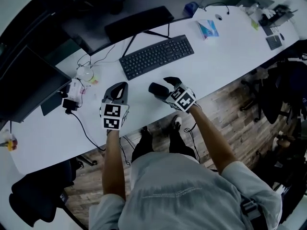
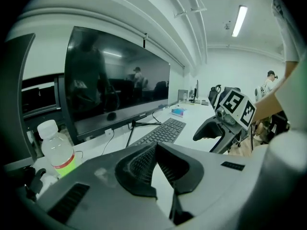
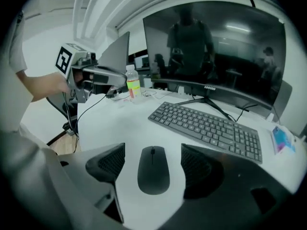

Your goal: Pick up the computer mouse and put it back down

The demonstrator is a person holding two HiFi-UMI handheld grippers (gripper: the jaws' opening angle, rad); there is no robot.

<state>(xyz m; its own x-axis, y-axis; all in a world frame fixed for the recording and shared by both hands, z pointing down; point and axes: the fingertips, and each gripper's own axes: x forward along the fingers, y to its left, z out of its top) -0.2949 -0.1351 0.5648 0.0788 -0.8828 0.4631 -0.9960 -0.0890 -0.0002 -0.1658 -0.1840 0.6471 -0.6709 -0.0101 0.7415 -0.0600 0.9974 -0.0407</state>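
Right hand-held gripper (image 3: 154, 166) spread astride the mouse (image 3: 153, 174) (untouched) — lengthwise between jaws, nose toward keyboard (image 3: 206, 126).

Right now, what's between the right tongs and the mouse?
Only bare desk: the mouse sits between the open right tongs, untouched, per the right gripper view.

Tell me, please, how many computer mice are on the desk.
1: the computer mouse lies on the desk between the open jaws of the right claw; others may be hidden.
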